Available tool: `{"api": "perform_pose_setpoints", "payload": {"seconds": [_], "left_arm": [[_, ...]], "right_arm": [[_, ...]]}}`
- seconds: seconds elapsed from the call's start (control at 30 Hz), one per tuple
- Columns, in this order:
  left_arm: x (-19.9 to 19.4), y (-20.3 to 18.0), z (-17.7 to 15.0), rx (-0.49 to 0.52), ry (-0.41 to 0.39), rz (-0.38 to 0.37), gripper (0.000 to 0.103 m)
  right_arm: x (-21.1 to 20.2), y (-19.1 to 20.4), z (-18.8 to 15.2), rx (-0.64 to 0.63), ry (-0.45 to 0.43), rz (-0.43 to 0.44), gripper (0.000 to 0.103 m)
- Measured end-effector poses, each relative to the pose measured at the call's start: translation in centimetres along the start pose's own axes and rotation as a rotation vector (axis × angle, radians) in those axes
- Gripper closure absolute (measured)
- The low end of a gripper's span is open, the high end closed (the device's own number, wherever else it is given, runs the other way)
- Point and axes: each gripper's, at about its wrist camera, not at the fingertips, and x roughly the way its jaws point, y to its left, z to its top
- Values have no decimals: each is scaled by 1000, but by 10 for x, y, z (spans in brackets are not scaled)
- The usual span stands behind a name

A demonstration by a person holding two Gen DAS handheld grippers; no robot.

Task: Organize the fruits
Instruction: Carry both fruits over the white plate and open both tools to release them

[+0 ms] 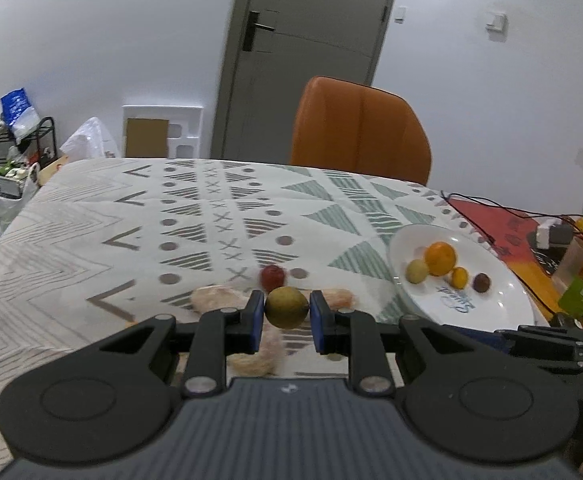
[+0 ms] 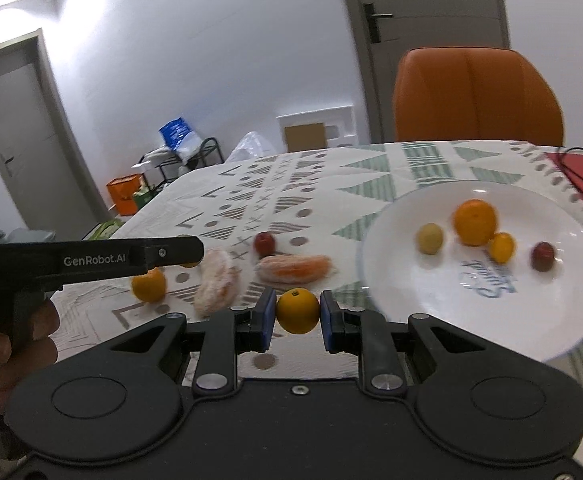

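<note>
Two fruits are held clear of the table, one in each gripper. The left gripper (image 1: 287, 312) pinches a yellow-green round fruit (image 1: 286, 306) between its blue pads (image 1: 256, 320), gripped across the widest part. The right gripper (image 2: 297, 312) likewise pinches a small orange fruit (image 2: 298, 310) at its middle, stem dimple facing up. Both fruits look light, firm and smooth-skinned; being round, they are judged liable to roll or squirt out if the pads sit off-centre, so a hold across the middle with modest pressure suits them.

To the right lies a white plate (image 2: 531, 320), already carrying a large orange (image 2: 474, 222), a pale green fruit (image 2: 430, 238), a small yellow fruit (image 2: 502, 247) and a dark red fruit (image 2: 542, 256), loosely grouped and free to roll on the smooth glaze. A released fruit is best set down low, near the plate's centre.

Still on the patterned tablecloth (image 1: 91, 220) are a red fruit (image 2: 264, 243), another orange fruit (image 2: 149, 284) partly behind the left gripper's body, and two peeled citrus pieces (image 2: 216, 280) (image 2: 294, 268). These peeled pieces look soft and fragile, probably moist, and would likely call for a gentler squeeze along their thicker part.

An orange chair (image 1: 359, 128) stands behind the table, before a grey door (image 1: 303, 40).
</note>
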Motion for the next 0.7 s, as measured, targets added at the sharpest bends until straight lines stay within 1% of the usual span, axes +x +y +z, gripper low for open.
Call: {"api": "perform_pose_setpoints", "payload": {"seconds": [0.3, 0.5, 0.7], "left_arm": [[12, -34, -1, 40, 12, -56, 80], [20, -54, 0, 76, 20, -74, 80], [29, -71, 0, 104, 32, -84, 80]], "right_arm": [[-18, -33, -3, 63, -29, -68, 81], [-29, -56, -7, 107, -56, -100, 81], [-32, -76, -9, 144, -75, -116, 81]]}}
